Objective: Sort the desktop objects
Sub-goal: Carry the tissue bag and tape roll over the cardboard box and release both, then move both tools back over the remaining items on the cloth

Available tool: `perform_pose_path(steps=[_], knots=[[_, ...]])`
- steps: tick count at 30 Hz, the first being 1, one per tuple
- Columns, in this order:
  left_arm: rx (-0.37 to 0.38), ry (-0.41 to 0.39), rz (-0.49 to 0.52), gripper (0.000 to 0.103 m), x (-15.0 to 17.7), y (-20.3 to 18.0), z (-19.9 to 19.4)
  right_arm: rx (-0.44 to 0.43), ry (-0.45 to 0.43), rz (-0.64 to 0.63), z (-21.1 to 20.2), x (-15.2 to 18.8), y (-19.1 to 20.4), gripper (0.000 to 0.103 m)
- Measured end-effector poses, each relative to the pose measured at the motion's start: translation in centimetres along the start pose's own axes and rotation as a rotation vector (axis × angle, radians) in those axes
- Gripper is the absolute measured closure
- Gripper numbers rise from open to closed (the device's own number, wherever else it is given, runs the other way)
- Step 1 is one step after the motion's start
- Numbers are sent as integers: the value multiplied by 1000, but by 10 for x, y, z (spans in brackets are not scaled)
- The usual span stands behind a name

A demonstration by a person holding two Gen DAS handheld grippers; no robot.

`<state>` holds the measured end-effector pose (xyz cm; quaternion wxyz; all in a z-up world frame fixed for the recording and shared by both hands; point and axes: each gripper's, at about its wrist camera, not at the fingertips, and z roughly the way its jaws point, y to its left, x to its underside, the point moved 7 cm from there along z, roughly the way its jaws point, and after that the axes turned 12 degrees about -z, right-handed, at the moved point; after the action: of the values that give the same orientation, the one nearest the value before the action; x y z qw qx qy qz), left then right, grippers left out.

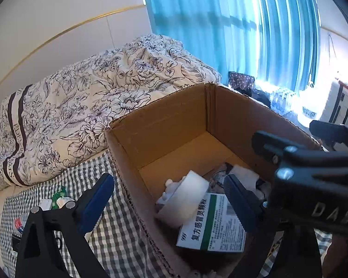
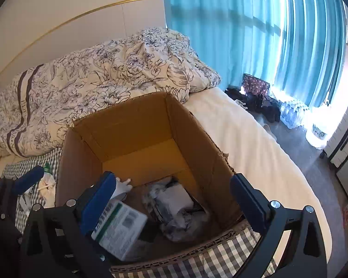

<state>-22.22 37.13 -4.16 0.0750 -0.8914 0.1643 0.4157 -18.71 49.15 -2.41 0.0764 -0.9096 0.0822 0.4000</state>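
The left gripper (image 1: 169, 205) is hanging with its blue-padded fingers spread wide and nothing between them, straddling the near-left wall of the cardboard box (image 1: 160, 127): one finger is sitting outside over the checked cloth (image 1: 118, 236), the other inside over the box's contents. The right gripper (image 2: 181, 205) is likewise standing wide apart and empty above the box's near end, its left finger over the inside near the left wall, its right finger over the near-right corner. In the left wrist view the right gripper's black frame is crossing in at the right edge.

Just below them, inside the box, a white and green medicine carton (image 1: 212, 224) is lying flat at the near end. A white tape roll (image 1: 185, 197) is leaning against its far edge, and a small white figure (image 2: 124, 185) is showing by the left wall. Beside these, toward the right wall, a crumpled grey and white wrapper (image 2: 174, 206) is lying on the box floor; the far half of the floor is showing bare cardboard.

Outside the box on the left, several small items are lying on the checked cloth: a green and white packet (image 1: 61, 198), and nearer pieces too hidden by the gripper to tell apart.

Beyond the box, a floral duvet (image 1: 85, 97) is heaped against the pale wall. Further right, turquoise curtains (image 1: 232, 27) are hanging over a bright window, with dark bags (image 2: 257, 92) on the floor beneath.
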Motion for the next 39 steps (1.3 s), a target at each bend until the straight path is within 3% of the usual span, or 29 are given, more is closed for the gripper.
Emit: perform_pose_path(steps=[8,14,18,28,33,39], knots=[[-32,-20,-69,5,-4,38,-36,-27,-5,-8,-26,-3,23,4],[-72,-83,-125,5,-10,79,-94,-52,-64,-61,-79,-10,62,4],[-144,-105,-166,3,0,114,-135,-71,-111,-96,-118,-8,90,4],[-293,-95,-328,2,74,229,-211,-170,-148,-172,-182,39,178,4],[-388,-92,-405,0,113,293,-233,-221,-142,-213,-187,61,225,4],[-457,-49,-521,0,156,362,-231,-256,-94,-259,-167,85,269,4]])
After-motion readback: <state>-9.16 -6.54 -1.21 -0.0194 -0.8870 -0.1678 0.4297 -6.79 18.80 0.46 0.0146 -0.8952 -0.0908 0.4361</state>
